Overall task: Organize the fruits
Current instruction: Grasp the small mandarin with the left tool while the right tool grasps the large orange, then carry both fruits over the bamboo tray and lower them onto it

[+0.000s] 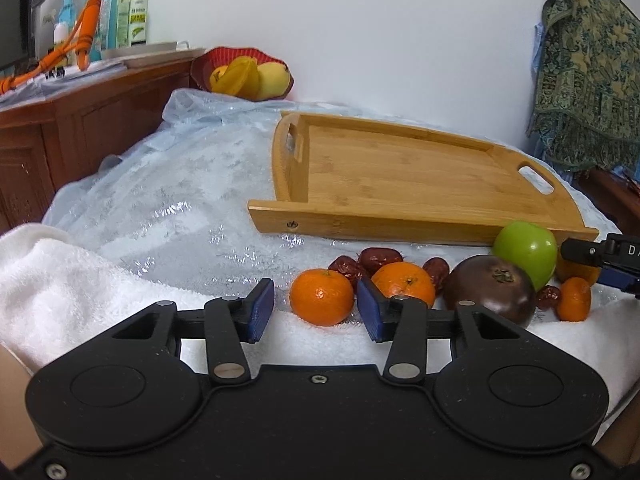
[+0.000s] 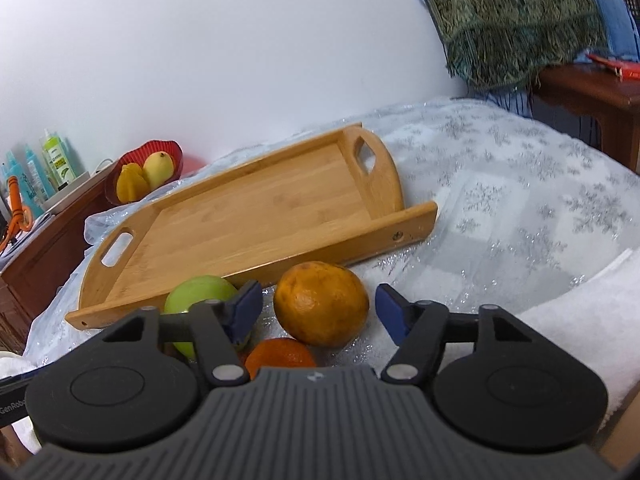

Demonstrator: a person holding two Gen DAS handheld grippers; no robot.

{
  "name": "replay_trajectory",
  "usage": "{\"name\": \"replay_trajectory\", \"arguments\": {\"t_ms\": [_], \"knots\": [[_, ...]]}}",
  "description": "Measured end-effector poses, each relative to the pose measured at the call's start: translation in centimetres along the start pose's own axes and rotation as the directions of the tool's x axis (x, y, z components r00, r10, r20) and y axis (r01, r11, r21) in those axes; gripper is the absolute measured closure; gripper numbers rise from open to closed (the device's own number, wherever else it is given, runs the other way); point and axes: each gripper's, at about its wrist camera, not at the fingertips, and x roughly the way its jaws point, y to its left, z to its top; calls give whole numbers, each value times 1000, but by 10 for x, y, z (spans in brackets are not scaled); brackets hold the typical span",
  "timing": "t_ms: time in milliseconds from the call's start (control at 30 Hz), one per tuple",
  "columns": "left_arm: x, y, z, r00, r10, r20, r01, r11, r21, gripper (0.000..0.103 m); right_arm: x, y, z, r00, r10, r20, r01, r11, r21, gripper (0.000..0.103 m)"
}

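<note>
My left gripper [image 1: 316, 308] frames a small mandarin [image 1: 322, 297] on the near edge of a white towel [image 1: 72, 280], its blue pads narrowed to either side of the fruit with slivers of daylight showing, so nothing is clamped. A second mandarin [image 1: 404, 283] sits just behind the right-hand pad [image 1: 370, 308], with dark red dates [image 1: 378, 258] crowded behind the pair. To the right lie a dark purple-brown fruit [image 1: 490, 292], a green apple [image 1: 526, 250], another date and one more small mandarin [image 1: 574, 299], all pressed close together.

My right gripper [image 2: 318, 310] holds its jaws half-wide around a large, mottled orange [image 2: 322, 304]; gaps remain on both sides, so it is not gripped. The green apple [image 2: 200, 294] lies just beyond its left pad, partly hidden by the finger, and an orange mandarin [image 2: 280, 354] peeks from beneath the gripper body.

Far of the fruit, the bamboo tray [image 1: 420, 224] stands bare on a silvery snowflake tablecloth [image 2: 520, 208], its near wall touching the apple. Beyond, at the far left, a red bowl [image 1: 240, 56] of yellow fruit rests by a wooden cabinet [image 1: 80, 120] topped with spray bottles [image 1: 120, 16]. A patterned green cloth [image 1: 588, 64] hangs at far right.
</note>
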Motion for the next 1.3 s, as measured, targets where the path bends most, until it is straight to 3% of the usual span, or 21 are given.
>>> {"name": "replay_trajectory", "arguments": {"t_ms": [100,200,467,667,800,1033,1300], "knots": [[5,2,-2,1000,-7,-1,7,1000,-15,62,4,-1,0,1000,7,-20,-7,1000,21,42],[6,2,-2,1000,-16,8,17,1000,-13,70,5,-2,1,1000,-1,-18,1,1000,27,47],[-9,-5,10,995,12,103,-16,999,39,71,-6,8,4,998,-17,56,19,999,-41,48],[-3,-7,41,992,-32,120,26,999,47,71,-3,18,25,994,-4,105,15,995,-97,48],[21,-12,73,990,-73,122,66,996,62,71,14,26,47,994,2,111,15,989,-149,48],[91,-20,129,993,-100,56,96,993,66,71,67,44,81,998,-28,58,42,965,-260,48],[141,-15,136,995,-94,-28,94,995,22,71,112,51,89,998,-62,2,59,938,-341,48]]}}
